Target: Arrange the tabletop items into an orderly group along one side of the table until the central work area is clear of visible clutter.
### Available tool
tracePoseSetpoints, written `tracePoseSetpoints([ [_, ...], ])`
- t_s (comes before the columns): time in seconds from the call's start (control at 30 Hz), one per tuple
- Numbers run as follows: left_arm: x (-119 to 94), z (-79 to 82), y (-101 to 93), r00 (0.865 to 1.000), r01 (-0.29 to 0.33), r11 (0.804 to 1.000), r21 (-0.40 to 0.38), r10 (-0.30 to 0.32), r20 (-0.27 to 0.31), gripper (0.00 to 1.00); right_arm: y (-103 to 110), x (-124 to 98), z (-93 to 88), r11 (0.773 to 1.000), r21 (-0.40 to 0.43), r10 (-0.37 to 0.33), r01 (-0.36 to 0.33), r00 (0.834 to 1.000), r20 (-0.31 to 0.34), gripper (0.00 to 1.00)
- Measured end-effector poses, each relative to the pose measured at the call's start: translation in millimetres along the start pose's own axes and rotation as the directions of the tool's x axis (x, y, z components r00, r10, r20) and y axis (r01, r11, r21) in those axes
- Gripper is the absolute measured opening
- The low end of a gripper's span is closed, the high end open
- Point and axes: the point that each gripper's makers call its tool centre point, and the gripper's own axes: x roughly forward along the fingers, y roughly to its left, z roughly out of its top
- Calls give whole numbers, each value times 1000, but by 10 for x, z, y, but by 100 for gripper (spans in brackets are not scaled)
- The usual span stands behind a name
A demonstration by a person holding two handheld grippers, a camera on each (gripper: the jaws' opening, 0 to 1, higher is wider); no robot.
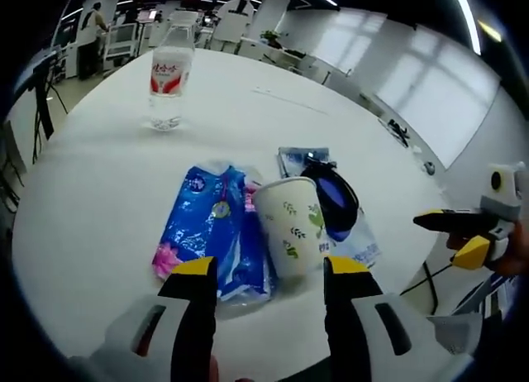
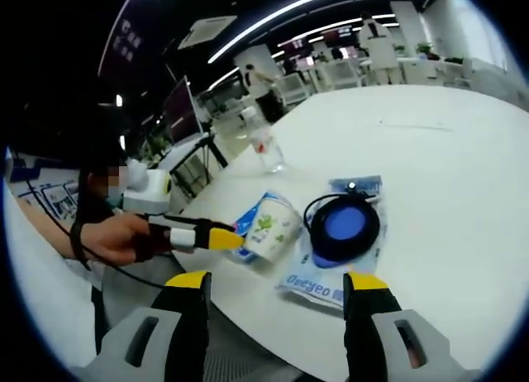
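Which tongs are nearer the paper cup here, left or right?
Left. In the left gripper view the left tongs straddle the base of the paper cup, open. The right tongs hang open in front of the table edge, short of the cup and the blue disc.

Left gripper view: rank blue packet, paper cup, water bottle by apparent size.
1. blue packet
2. paper cup
3. water bottle
The bottle stands farther from the camera, so its last place is unsure.
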Motion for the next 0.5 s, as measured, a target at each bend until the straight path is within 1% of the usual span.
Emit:
tracePoseSetpoints([
  [0.1, 38, -17, -3, 1000, 5, 1000, 11, -5, -12, 51, 8, -18, 17, 1000, 4, -2, 2, 1000, 0, 66],
  [0.13, 60, -24, -42, 1000, 6, 1000, 17, -6, -17, 51, 5, -21, 18, 1000, 4, -3, 3, 1000, -1, 66],
  [0.23, 100, -31, -61, 1000, 20, 1000, 21, -20, -24, 52, -7, -21, -5, 1000, 7, -6, 6, 1000, 0, 66],
  [0.3, 111, -17, -126, 999, 28, 999, 31, -27, -29, 52, -11, -28, -18, 1000, 10, -10, 10, 1000, 2, 66],
  [0.37, 145, -3, -146, 999, 42, 998, 48, -40, -35, 49, -32, -29, -25, 1000, 11, -13, 13, 1000, 2, 66],
  [0.43, 173, 24, -221, 998, 56, 996, 68, -54, -37, 44, -45, -31, -24, 1000, 14, -15, 15, 1000, 4, 66],
  [0.5, 187, 24, -235, 997, 65, 995, 77, -62, -41, 40, -67, -37, -22, 1000, 15, -18, 18, 1000, 3, 66],
])
